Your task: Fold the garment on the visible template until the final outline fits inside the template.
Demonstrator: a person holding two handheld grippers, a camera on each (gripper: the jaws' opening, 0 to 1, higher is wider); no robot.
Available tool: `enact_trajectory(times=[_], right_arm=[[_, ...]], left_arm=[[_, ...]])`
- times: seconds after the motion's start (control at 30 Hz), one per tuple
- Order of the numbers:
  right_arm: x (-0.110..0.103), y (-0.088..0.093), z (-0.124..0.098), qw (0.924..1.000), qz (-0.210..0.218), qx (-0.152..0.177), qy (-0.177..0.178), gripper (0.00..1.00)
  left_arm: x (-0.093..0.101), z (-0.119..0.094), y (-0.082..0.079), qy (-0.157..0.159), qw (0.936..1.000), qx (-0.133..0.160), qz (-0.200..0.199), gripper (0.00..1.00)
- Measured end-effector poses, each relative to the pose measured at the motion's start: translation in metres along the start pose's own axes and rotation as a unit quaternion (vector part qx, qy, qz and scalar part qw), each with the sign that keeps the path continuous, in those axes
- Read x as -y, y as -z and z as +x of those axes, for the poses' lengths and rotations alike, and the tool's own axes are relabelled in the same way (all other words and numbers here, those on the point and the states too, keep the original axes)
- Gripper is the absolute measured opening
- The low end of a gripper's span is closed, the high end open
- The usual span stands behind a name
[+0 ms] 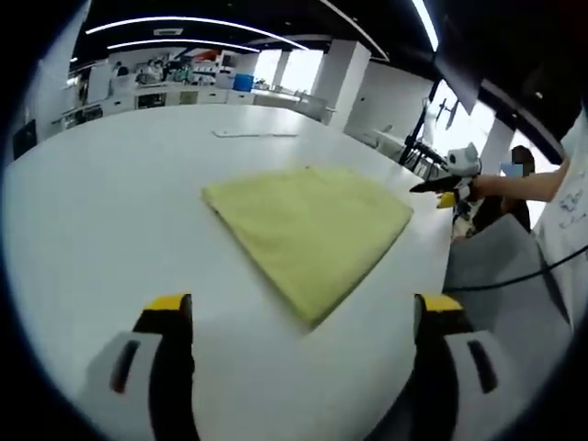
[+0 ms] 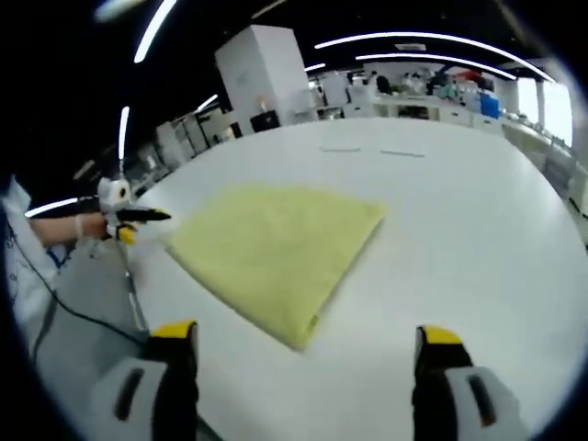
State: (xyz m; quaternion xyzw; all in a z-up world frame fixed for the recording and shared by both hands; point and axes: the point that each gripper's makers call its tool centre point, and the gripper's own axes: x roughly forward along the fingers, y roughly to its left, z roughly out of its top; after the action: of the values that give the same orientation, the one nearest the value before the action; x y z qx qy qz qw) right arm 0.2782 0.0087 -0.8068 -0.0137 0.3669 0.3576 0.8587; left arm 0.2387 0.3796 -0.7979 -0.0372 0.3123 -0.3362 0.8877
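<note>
the pale yellow cloth garment (image 1: 308,234) lies flat as a folded, roughly four-sided packet in the middle of the broad white round table (image 1: 110,211), one corner pointing toward each camera, its layers stacked neatly with no loose sleeve or hem sticking out. the left gripper (image 1: 303,312) hangs above the near table edge with its yellow-tipped black jaws spread wide and nothing between them, held back from the cloth, probably so the whole outline can be judged; the right gripper (image 2: 303,340) hangs the same way on the other side, jaws wide apart and empty, the garment (image 2: 276,253) lying just ahead of it. each gripper also appears small at the far side of the other's view, beside a person's sleeve and a trailing black cable. no template outline can be made out on the white surface, so whether the packet fits inside it cannot be told. a thin pale strip (image 1: 255,134) lies on the table well beyond the garment, and benches with cluttered equipment stand in the background; nothing blocks a reach to the cloth.
</note>
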Motion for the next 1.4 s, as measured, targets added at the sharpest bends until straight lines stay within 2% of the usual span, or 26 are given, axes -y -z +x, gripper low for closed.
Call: enact_trajectory(times=[0.2, 0.3, 0.37, 0.47, 0.73, 1.4], right_arm=[[-0.004, -0.005, 0.0, 0.9997, -0.025, 0.006, -0.003, 1.0], [-0.011, -0.008, 0.0, 0.9995, -0.031, 0.009, -0.006, 1.0], [-0.015, -0.01, 0.0, 0.9991, -0.039, 0.014, -0.009, 1.0], [-0.016, -0.008, 0.002, 0.999, -0.041, 0.014, -0.013, 1.0], [-0.023, -0.002, 0.001, 0.9991, -0.037, 0.01, -0.017, 1.0], [-0.018, 0.003, 0.002, 0.9994, -0.026, 0.013, -0.017, 1.0]], left_arm=[[-0.001, 0.0, -0.001, 0.001, 1.0, 0.006, -0.006, 0.99], [-0.001, -0.002, -0.003, 0.002, 0.9996, 0.016, -0.024, 0.99], [0.001, 0.0, -0.002, 0.001, 0.9995, 0.013, -0.03, 0.99], [0.003, 0.0, 0.001, 0.0, 0.9995, 0.006, -0.03, 0.99], [0.006, 0.002, 0.002, -0.001, 0.9991, 0.007, -0.041, 0.98], [0.012, 0.004, -0.002, 0.001, 0.9993, 0.006, -0.037, 0.97]])
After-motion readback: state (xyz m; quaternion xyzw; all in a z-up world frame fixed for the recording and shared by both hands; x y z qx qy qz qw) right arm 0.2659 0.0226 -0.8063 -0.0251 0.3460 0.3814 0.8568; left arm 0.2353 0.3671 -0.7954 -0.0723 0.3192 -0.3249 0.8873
